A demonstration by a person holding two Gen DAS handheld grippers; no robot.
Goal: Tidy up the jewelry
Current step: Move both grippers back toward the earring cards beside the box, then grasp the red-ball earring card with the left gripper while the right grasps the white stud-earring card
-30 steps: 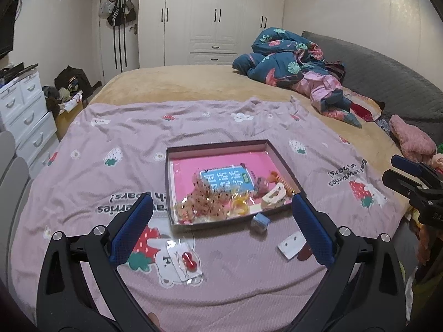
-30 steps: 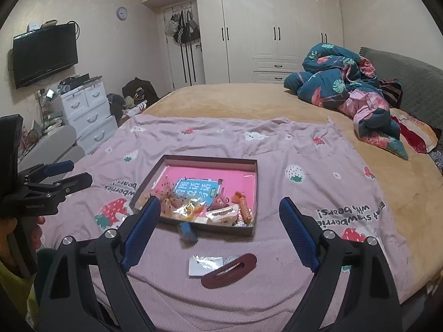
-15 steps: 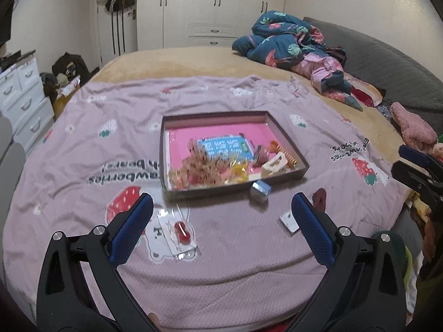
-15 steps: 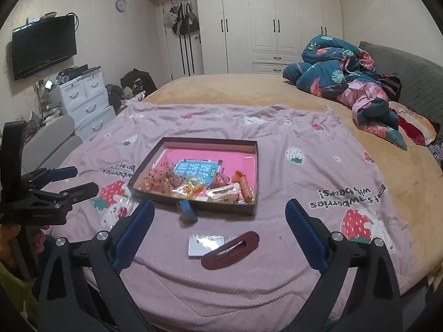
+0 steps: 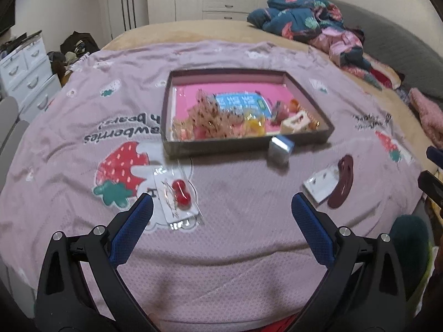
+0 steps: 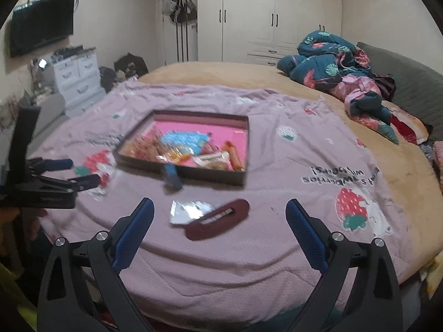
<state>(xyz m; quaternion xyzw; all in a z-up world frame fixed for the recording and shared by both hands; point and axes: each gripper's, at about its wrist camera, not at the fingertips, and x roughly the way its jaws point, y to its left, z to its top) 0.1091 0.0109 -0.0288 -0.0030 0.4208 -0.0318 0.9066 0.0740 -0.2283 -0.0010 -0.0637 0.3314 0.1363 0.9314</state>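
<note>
A shallow dark-walled tray (image 5: 241,145) with a bright pink floor is sitting near the middle of the lilac strawberry-print blanket (image 5: 235,221), which is covering the front part of the bed. Inside the tray, along its near wall, a jumble of jewelry is lying: a peach beaded cluster (image 5: 206,116), something yellow (image 5: 253,123), a white rectangular clip (image 5: 296,120) and an orange piece by the right wall, with a blue printed packet (image 5: 239,102) lying flat behind them on the pink floor.

Outside the tray, a small blue-and-silver box (image 5: 279,149) is leaning against its near wall. Toward the blanket's near left part, a clear packet holding a red bead piece (image 5: 181,192) is lying flat. Toward the near right part, a long maroon hair clip (image 6: 217,218) is lying partly over a white card in clear wrap (image 6: 185,210).

The left gripper (image 5: 221,207) is hovering over the blanket's near edge with its blue-padded jaws standing wide apart and nothing between them; the red bead packet is just beside its left finger. The right gripper (image 6: 218,211) is likewise gaping wide, holding nothing, with the maroon clip and card lying on the blanket between and beyond its fingers
</note>
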